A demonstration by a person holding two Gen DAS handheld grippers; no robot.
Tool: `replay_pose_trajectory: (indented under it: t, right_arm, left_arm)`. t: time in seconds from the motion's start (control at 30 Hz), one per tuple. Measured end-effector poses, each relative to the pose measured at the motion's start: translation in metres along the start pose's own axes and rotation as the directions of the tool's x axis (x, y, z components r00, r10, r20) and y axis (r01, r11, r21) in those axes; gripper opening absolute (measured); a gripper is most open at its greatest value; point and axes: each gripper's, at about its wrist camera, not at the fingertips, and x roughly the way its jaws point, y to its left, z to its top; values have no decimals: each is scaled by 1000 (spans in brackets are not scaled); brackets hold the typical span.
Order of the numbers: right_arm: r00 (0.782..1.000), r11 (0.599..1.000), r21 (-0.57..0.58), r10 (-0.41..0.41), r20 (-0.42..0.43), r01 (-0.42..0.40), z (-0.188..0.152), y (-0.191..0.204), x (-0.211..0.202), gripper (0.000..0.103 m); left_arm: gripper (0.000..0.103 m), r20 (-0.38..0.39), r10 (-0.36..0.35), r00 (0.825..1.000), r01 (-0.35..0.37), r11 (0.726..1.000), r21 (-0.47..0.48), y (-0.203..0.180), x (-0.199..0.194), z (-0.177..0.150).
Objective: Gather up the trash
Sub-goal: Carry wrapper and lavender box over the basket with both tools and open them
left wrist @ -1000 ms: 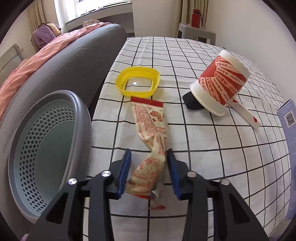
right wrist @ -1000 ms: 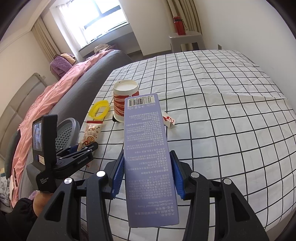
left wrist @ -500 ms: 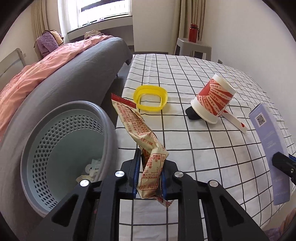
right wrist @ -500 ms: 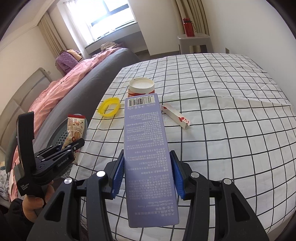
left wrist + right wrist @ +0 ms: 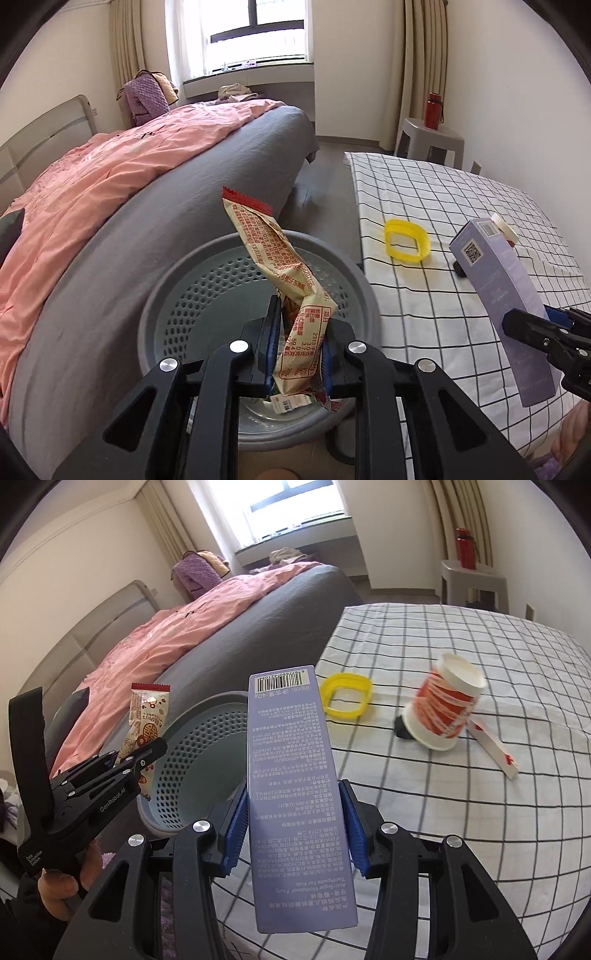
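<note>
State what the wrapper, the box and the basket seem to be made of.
Wrapper: thin plastic film, probably; it crinkles and folds, with a serrated end.
Box: matte printed card, with flat faces and sharp edges.
Basket: moulded plastic, smooth grey rim, perforated wall.

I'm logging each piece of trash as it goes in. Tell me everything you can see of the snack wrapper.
The wrapper is a long cream packet, apparently crinkled plastic film, with red print and a red serrated top edge. It looks empty, bent and twisted. The left gripper pinches its lower part between blue pads; the top leans up and away. It hangs above the perforated bin, touching nothing else.
</note>
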Motion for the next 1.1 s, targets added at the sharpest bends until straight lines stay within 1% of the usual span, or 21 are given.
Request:
replay_pose_trajectory:
  t: [0.2,0.4,0.6,0.83,0.93,1.1]
  right_arm:
    - [999,995,-94,44,-6,-45,24,45,30,46]
    - [997,987,-143,73,-18,-75,39,71,59,46]
    - [994,983,-156,91,-52,-99,40,77,84,46]
    - [991,981,-163,92,-98,-107,34,80,108,46]
    - [990,980,-167,92,-110,-110,32,82,114,46]
    - [991,979,-172,93,-100,-110,33,83,115,46]
  left_arm:
    - [18,-1,45,999,-45,998,-38,41,8,6]
    - [18,-32,59,998,-61,996,-64,61,28,8]
    - [18,-86,63,994,-69,995,-70,65,55,0]
    - [18,-124,54,991,-69,990,-121,78,71,-1]
    - [18,-128,52,990,-68,989,-129,81,74,0]
    - [20,-121,62,991,-76,990,-117,80,75,0]
